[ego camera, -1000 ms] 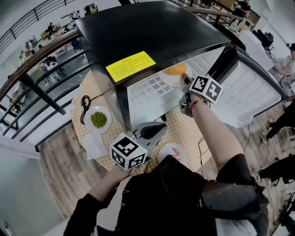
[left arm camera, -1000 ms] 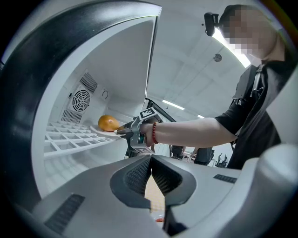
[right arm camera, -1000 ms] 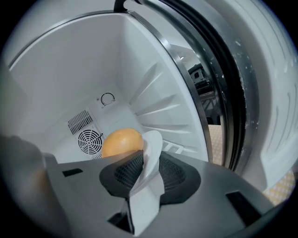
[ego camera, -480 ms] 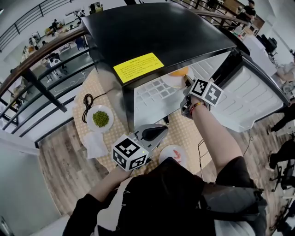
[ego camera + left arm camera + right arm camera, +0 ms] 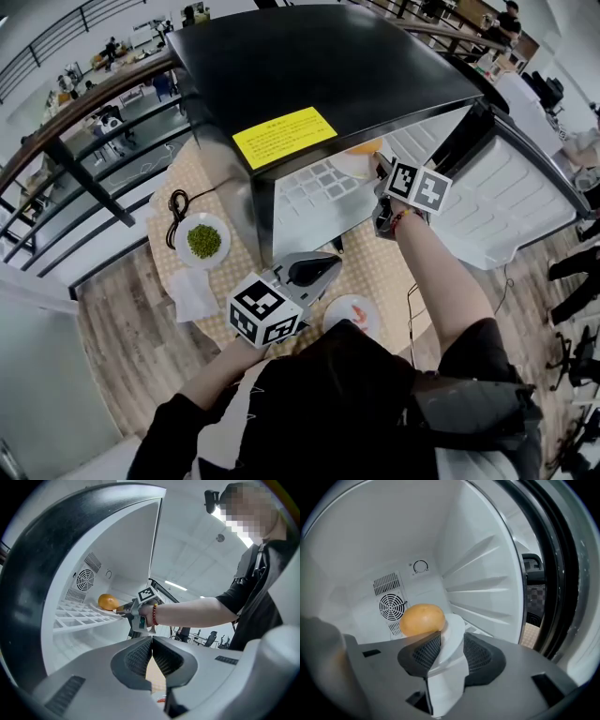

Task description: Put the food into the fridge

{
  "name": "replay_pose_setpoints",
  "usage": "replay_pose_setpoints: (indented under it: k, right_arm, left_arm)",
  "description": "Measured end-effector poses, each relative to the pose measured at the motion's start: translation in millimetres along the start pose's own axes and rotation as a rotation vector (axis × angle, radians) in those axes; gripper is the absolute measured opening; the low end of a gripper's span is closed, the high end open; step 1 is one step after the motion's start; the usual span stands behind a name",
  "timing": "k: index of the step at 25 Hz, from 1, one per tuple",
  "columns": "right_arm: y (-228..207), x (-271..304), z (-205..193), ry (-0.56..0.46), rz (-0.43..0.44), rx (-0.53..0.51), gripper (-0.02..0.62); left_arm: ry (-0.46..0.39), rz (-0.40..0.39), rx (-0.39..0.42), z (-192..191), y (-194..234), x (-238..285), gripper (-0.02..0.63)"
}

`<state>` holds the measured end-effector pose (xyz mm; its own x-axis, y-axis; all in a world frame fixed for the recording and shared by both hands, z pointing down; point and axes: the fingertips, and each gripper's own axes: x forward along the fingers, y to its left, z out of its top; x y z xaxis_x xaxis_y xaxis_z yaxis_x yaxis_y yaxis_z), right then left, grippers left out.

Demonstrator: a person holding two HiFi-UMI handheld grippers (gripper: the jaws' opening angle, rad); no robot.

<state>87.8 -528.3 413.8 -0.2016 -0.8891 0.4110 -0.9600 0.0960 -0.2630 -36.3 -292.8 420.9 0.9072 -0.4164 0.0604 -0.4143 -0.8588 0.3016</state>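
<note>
Since a second ago the right gripper (image 5: 380, 172) has stayed at the mouth of the fridge (image 5: 328, 66), and its jaws have just been opening. They now stand apart, with the rim of the white plate (image 5: 452, 637) between them and no longer clamped. That plate lies on the white wire shelf (image 5: 79, 618) inside the fridge and carries one round orange food item (image 5: 422, 619), which sits on the plate's far side, just beyond the right gripper's tips and in front of the fan grille on the back wall. The fridge door (image 5: 506, 187) is swung wide open to the right.

The left gripper (image 5: 314, 267) has kept its place over the near edge of the bench (image 5: 366, 267), pointing at the fridge, with its jaws closed together on nothing.

Two more plates stay on the bench. A plate of green food (image 5: 202, 242) is near the left edge, beside the fridge. A plate with pinkish-red food (image 5: 353, 314) is at the near edge, just right of the left gripper.
</note>
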Motion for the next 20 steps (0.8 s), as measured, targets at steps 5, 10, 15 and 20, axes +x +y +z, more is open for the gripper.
replay_pose_setpoints:
  k: [5, 10, 15, 20]
  right_arm:
    - [0.4, 0.3, 0.4, -0.006, 0.002, -0.003, 0.146]
    - [0.6, 0.4, 0.3, -0.007, -0.009, -0.027, 0.147]
    - [4.9, 1.0, -2.8, 0.013, -0.018, -0.142, 0.161]
    - [8.0, 0.2, -2.8, 0.013, -0.038, -0.269, 0.170]
  left_arm:
    - [-0.003, -0.001, -0.006, 0.1, 0.7, 1.2, 0.015]
    - [-0.003, 0.002, -0.007, -0.5, 1.8, 0.0, 0.015]
    - [-0.003, 0.004, -0.009, -1.8, 1.4, -2.0, 0.015]
    - [0.000, 0.004, -0.011, -3.0, 0.8, -5.7, 0.015]
